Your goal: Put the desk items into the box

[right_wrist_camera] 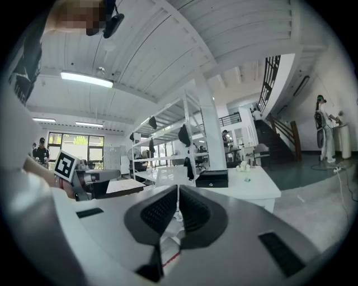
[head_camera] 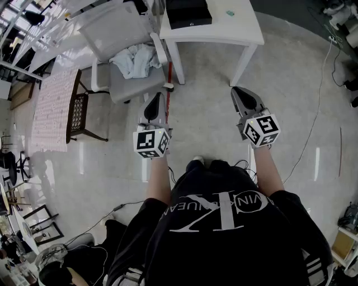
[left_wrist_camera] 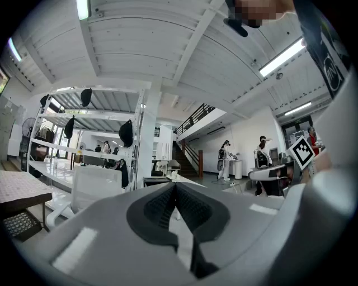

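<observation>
A black box (head_camera: 189, 12) stands on the white table (head_camera: 238, 33) ahead of me, with a small green item (head_camera: 230, 13) lying to its right. Both grippers are held over the floor, short of the table. My left gripper (head_camera: 152, 104) is shut with nothing in it, and its jaws meet in the left gripper view (left_wrist_camera: 175, 192). My right gripper (head_camera: 242, 93) is shut and holds nothing as well (right_wrist_camera: 178, 199). The right gripper view shows the black box (right_wrist_camera: 211, 179) on the table (right_wrist_camera: 254, 190), with some small white things (right_wrist_camera: 241, 166) behind it.
A grey chair (head_camera: 120, 33) with a pale cloth (head_camera: 134, 60) on its seat stands left of the table. A red stick (head_camera: 168, 84) leans at the table's left leg. A patterned bench (head_camera: 53, 106) is further left. Cables (head_camera: 313, 128) run over the floor.
</observation>
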`<state>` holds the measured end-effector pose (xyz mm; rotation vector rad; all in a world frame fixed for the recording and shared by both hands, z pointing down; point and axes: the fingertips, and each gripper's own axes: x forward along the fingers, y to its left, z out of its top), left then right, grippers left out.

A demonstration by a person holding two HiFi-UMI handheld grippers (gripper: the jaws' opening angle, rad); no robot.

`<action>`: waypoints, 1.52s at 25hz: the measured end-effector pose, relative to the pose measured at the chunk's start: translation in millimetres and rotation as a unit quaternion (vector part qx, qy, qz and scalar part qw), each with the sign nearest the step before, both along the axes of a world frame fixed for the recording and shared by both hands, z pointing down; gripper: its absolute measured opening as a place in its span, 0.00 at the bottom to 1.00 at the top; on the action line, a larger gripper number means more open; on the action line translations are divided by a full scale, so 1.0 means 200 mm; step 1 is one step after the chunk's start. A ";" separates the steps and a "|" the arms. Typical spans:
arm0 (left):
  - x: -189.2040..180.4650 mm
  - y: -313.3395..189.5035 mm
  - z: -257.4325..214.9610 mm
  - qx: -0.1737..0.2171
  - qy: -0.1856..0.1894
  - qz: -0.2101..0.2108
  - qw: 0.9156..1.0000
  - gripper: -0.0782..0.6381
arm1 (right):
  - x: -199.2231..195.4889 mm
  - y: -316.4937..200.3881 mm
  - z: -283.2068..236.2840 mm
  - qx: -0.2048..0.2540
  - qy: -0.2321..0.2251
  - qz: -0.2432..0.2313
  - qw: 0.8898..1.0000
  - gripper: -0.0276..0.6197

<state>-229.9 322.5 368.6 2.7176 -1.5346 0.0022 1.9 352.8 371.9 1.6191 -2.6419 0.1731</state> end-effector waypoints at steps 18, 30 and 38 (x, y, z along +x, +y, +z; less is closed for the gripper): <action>-0.01 -0.12 0.00 0.006 0.013 0.038 0.999 0.10 | -0.02 -0.03 -0.03 0.019 0.001 0.043 0.999 0.08; 0.15 -0.28 0.09 -0.012 0.010 0.062 0.998 0.10 | 0.16 -0.18 0.01 0.013 -0.010 0.064 0.998 0.16; 0.22 -0.64 0.10 -0.020 0.009 0.047 0.999 0.10 | 0.23 -0.54 0.03 0.008 -0.009 0.047 0.999 0.18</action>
